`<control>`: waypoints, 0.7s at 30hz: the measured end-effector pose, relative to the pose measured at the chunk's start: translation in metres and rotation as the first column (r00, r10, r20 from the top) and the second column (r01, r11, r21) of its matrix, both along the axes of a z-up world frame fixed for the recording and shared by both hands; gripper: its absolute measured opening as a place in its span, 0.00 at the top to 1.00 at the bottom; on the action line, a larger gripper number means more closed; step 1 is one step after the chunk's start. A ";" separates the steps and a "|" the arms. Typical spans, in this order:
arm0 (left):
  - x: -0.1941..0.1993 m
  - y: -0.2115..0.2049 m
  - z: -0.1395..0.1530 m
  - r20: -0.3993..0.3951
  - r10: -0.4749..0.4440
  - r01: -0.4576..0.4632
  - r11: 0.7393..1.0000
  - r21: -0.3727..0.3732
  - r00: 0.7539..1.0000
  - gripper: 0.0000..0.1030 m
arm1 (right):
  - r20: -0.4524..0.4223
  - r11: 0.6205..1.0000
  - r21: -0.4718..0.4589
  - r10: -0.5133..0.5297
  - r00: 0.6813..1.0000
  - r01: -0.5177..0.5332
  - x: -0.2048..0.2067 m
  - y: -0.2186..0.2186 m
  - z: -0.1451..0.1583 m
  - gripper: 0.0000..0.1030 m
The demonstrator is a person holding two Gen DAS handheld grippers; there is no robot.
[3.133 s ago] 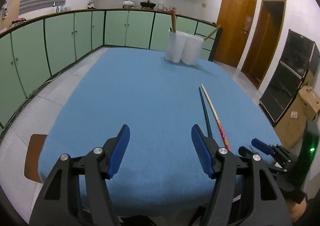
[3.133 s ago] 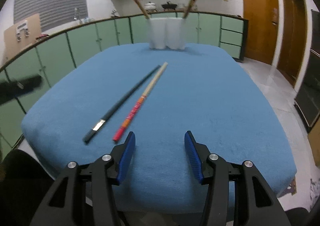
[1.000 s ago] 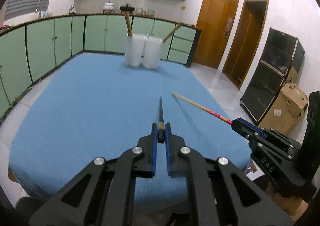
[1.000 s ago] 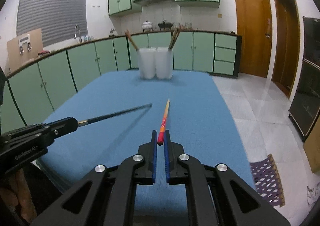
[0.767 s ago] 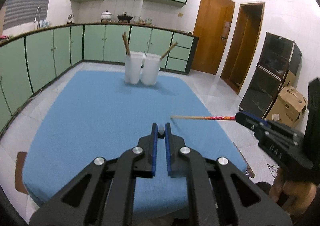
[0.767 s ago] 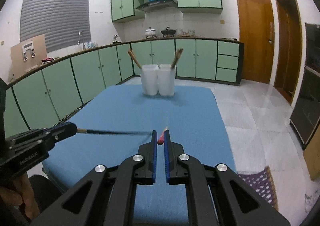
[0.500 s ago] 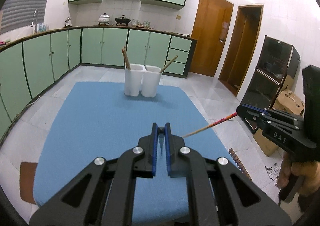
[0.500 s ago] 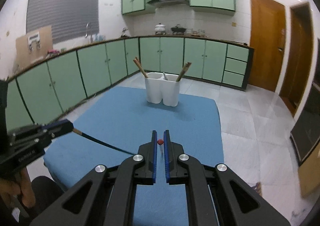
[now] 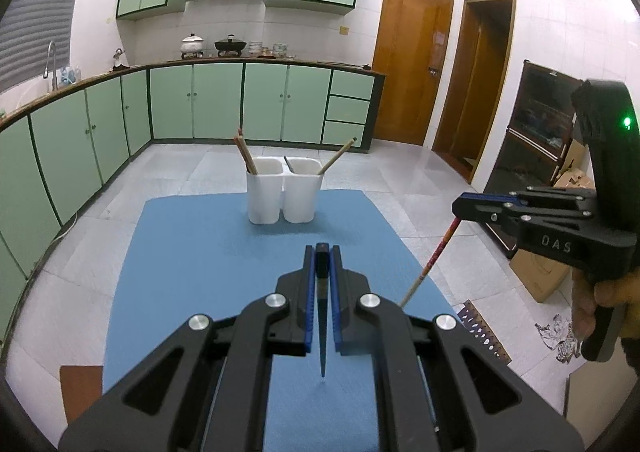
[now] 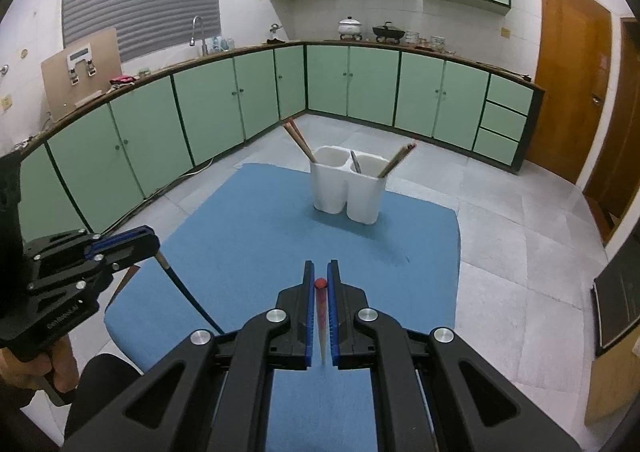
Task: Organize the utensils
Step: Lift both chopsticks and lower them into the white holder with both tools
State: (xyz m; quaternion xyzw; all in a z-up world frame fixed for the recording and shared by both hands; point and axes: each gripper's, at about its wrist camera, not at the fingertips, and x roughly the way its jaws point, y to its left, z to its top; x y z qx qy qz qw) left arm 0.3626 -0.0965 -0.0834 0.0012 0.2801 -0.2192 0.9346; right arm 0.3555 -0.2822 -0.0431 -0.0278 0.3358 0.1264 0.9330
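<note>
The left gripper pinched a black chopstick, its tip hanging down above the blue table, well short of the white holder. The right gripper pinched a red-ended chopstick the same way. The holder stood at the table's far end, chopsticks leaning in both its compartments.

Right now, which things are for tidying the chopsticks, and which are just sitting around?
For the job:
- black chopstick in the left hand-held gripper
- red chopstick in the right hand-held gripper
- white holder

Just around:
- pots
- cardboard box
</note>
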 end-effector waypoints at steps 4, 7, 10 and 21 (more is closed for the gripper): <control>0.012 0.001 0.014 0.007 -0.005 0.005 1.000 0.008 1.000 0.94 | 0.004 1.000 0.002 0.018 1.000 -0.018 0.011 0.003 0.019 0.94; 0.021 0.001 0.025 0.019 -0.003 0.003 1.000 0.015 1.000 0.94 | 0.006 1.000 0.005 0.027 1.000 -0.027 0.022 0.005 0.033 0.94; 0.033 0.001 0.036 0.033 0.002 -0.003 1.000 0.022 0.999 0.94 | 0.015 1.000 0.003 0.031 0.999 -0.031 0.033 0.006 0.045 0.94; 0.053 -0.012 0.061 0.088 -0.001 -0.005 0.998 0.061 0.996 0.94 | 0.028 0.999 0.006 0.044 0.999 -0.045 0.061 0.008 0.070 0.94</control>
